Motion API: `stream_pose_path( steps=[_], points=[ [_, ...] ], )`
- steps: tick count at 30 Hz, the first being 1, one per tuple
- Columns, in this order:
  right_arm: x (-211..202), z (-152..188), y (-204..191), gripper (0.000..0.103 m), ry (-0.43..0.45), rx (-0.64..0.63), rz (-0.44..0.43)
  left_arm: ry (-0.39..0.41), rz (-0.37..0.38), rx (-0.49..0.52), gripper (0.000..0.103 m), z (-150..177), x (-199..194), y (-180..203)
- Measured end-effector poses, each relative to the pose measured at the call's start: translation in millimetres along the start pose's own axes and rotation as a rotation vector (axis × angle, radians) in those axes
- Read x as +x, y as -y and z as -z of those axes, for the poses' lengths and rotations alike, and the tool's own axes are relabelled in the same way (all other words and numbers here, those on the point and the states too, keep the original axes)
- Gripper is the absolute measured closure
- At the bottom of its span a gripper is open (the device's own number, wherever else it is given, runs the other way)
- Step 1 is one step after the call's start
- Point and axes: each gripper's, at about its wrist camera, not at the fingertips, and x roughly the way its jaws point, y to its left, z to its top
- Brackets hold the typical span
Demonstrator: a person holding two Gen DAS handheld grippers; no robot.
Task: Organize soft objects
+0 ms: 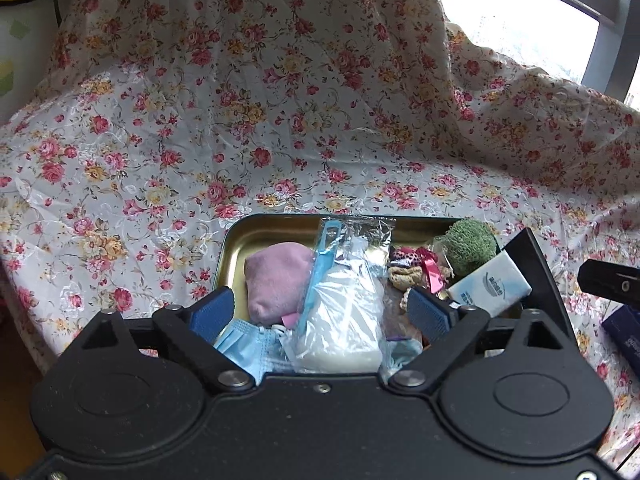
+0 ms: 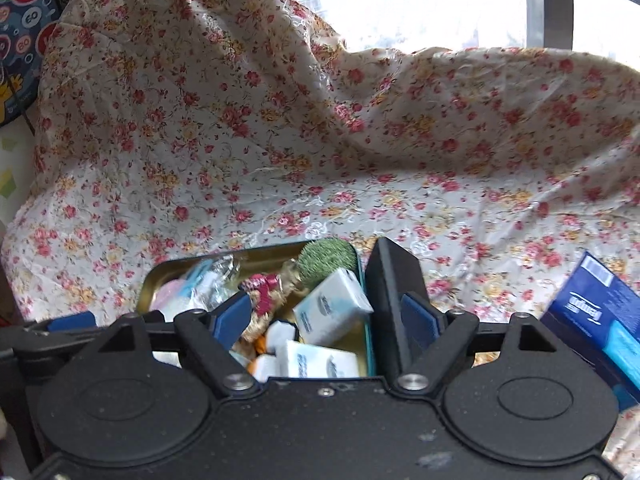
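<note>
A gold-lined metal tin (image 1: 256,229) sits on the floral cloth and holds soft items: a pink pouch (image 1: 276,280), a clear bag of white cotton with a blue strip (image 1: 344,304), a blue face mask (image 1: 248,344), a green scrubber (image 1: 470,246), a tissue pack (image 1: 490,288) and small knitted pieces (image 1: 408,268). My left gripper (image 1: 320,312) is open above the tin, empty. In the right wrist view the tin (image 2: 168,272) shows tissue packs (image 2: 332,308) and the green scrubber (image 2: 326,258). My right gripper (image 2: 326,318) is open over the tin's right side, empty.
The tin's black lid (image 2: 390,280) stands upright at its right edge, also in the left wrist view (image 1: 536,272). A dark blue box (image 2: 600,312) lies on the cloth to the right. Floral cloth (image 1: 200,140) rises behind; a window is beyond.
</note>
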Motion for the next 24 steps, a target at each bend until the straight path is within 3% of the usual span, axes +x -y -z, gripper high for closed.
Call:
stream_pose_path(
  steps=[24],
  points=[
    [-69.2,97.9,6.4,0.016,0.073,0.049,0.057,0.061,-0.091,0.093,0.007,69.7,-73.4,17.0]
  ],
)
